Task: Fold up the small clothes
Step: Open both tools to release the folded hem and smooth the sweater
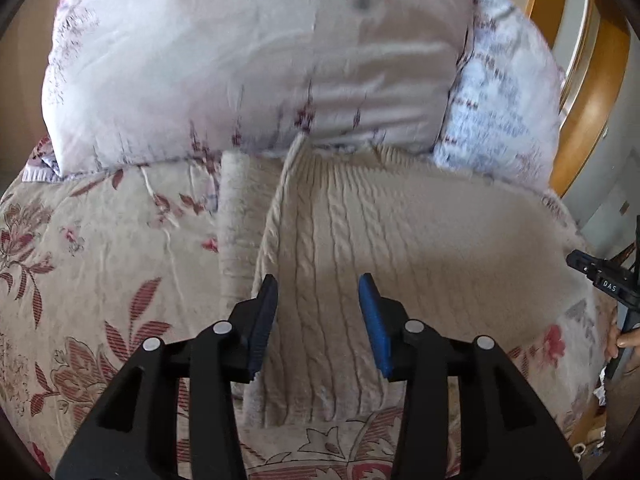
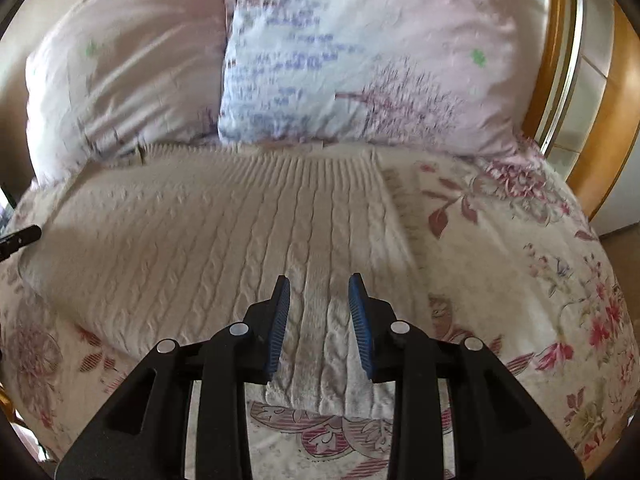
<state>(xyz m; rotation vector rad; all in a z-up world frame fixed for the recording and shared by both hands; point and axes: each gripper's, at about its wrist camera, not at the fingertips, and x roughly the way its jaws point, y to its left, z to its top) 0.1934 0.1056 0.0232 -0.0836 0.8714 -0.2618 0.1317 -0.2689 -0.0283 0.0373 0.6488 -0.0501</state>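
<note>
- two pillows [image 2: 360, 60] leaned at the head of the bed, their prints smeared by blur, so the patterns were hard to read; a wooden headboard [image 2: 624, 92] was cut off by the rim of the right wrist view.
- in the left wrist view, only a black part of the right gripper [image 1: 600, 276] and a few fingertips [image 1: 624, 340] showed at the right edge.
- the cream cable-knit sweater [image 2: 240, 232] lay flat on the floral bedspread [image 2: 540, 264], ribbed hem up against the pillows, and a narrow sleeve [image 1: 236, 216] ran along its left edge.
- the sweater's near edge was partly hidden behind the black gripper bodies.
- the left gripper [image 1: 318, 320] stood spread above the knit, nothing pinched between its blue pads [image 1: 374, 320].
- the right gripper [image 2: 320, 320] was likewise parted over the sweater's near end, gripping nothing.
</note>
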